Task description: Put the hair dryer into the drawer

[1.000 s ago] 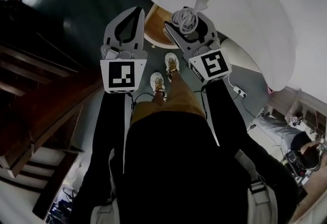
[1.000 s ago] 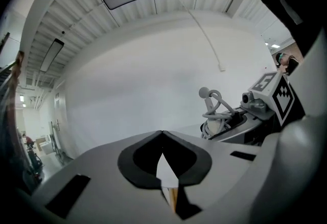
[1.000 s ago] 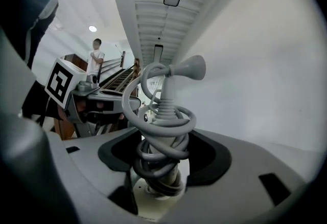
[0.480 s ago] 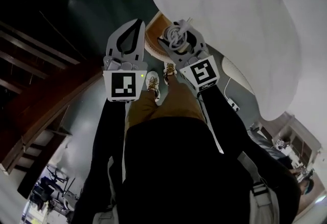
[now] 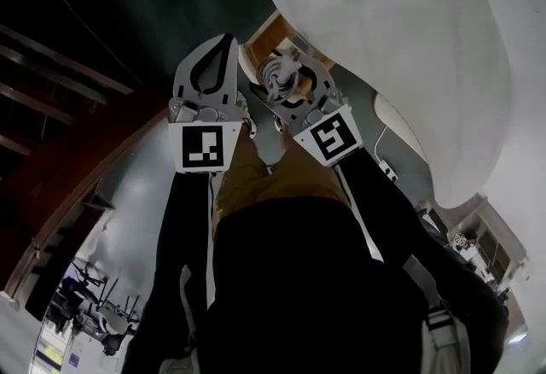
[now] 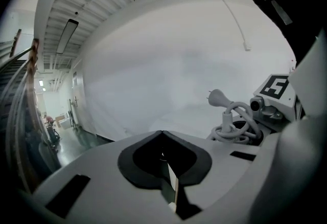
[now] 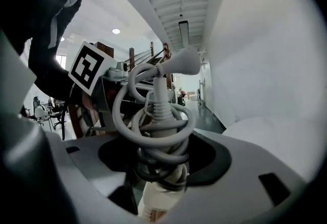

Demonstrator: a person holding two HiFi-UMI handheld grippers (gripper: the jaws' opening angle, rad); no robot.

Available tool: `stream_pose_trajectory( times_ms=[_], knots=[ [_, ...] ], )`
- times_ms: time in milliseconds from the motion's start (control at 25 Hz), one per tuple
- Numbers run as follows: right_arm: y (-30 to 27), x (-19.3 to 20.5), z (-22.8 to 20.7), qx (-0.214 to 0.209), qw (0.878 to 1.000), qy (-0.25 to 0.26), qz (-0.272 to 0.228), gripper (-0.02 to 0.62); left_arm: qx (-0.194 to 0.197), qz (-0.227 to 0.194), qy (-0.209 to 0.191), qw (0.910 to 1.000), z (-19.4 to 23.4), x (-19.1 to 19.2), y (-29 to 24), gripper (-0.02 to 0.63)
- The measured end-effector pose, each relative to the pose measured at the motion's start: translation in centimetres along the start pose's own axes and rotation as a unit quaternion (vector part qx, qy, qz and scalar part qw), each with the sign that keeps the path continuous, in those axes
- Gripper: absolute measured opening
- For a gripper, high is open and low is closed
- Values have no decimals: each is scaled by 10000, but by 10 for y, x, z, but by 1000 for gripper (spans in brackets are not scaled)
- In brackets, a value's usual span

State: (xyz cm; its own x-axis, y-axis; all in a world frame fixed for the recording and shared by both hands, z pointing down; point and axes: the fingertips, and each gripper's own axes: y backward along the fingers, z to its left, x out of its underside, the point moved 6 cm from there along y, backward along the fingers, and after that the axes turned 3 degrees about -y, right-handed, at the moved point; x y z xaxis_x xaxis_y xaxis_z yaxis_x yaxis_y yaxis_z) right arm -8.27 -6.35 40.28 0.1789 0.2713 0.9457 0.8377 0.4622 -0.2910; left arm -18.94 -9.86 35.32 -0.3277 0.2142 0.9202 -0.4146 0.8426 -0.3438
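The hair dryer (image 5: 279,78) is grey-white, with its cord coiled round it and the plug sticking up. My right gripper (image 5: 282,65) is shut on it, held out in front of my body. In the right gripper view the coiled cord (image 7: 159,120) fills the space between the jaws, so the right gripper (image 7: 162,169) grips below the coils; the dryer's body is hidden. My left gripper (image 5: 225,40) is just left of it, shut, with nothing in it; its tips meet in the left gripper view (image 6: 162,132). The plug and cord (image 6: 231,118) show there at the right. No drawer is recognisable.
A big curved white wall (image 5: 409,39) fills the upper right. A piece of wooden furniture (image 5: 265,29) shows just beyond the grippers. A dark wooden staircase (image 5: 60,99) runs along the left. A power strip (image 5: 386,167) lies on the grey floor at the right.
The person has walked on, so the floor and wall have shifted in view. Both grippers stay shut and have drawn closer together, the dryer still held. The shoes have gone out of sight.
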Motion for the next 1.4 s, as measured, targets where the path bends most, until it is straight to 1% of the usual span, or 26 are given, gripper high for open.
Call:
stream_pose_trajectory(
  times_ms=[200, 360, 480, 600, 760, 880, 920, 1040, 1120, 1160, 1320, 1400],
  knots=[
    [-14, 26, 6, -34, 9993, -80, 362, 281, -32, 78, 144, 9999, 10, 17, 8, 14],
    [-25, 47, 5, 33, 9976, -68, 688, 281, 130, 166, 0, 9998, 12, 26, 11, 14],
    [-31, 67, 2, 70, 9957, -48, 922, 281, 210, 265, 13, 9994, 9, 33, 12, 14],
    [-36, 86, -3, 211, 9932, 18, 1141, 281, 252, 257, 126, 9993, 9, 39, 10, 14],
    [-42, 109, -7, 454, 9859, 130, 1608, 281, 332, 277, 228, 9988, 11, 51, 10, 14],
    [-41, 119, -17, 669, 9795, 401, 1859, 281, 303, 299, 610, 9972, 10, 54, 9, 15],
    [-41, 123, -21, 754, 9766, 515, 1949, 281, 309, 335, 669, 9967, 11, 55, 9, 15],
    [-40, 138, -31, 916, 9648, 877, 2303, 281, 351, 412, 675, 9963, 9, 59, 9, 14],
    [-40, 150, -32, 854, 9601, 966, 2480, 281, 347, 435, 707, 9959, 9, 62, 10, 14],
    [-41, 156, -32, 789, 9596, 925, 2539, 281, 334, 446, 722, 9958, 9, 63, 10, 15],
    [-44, 178, -28, 550, 9599, 496, 2703, 284, 328, 517, 687, 9958, 10, 67, 12, 15],
    [-46, 190, -25, 438, 9580, 332, 2816, 285, 310, 524, 673, 9959, 11, 69, 13, 14]
  ],
)
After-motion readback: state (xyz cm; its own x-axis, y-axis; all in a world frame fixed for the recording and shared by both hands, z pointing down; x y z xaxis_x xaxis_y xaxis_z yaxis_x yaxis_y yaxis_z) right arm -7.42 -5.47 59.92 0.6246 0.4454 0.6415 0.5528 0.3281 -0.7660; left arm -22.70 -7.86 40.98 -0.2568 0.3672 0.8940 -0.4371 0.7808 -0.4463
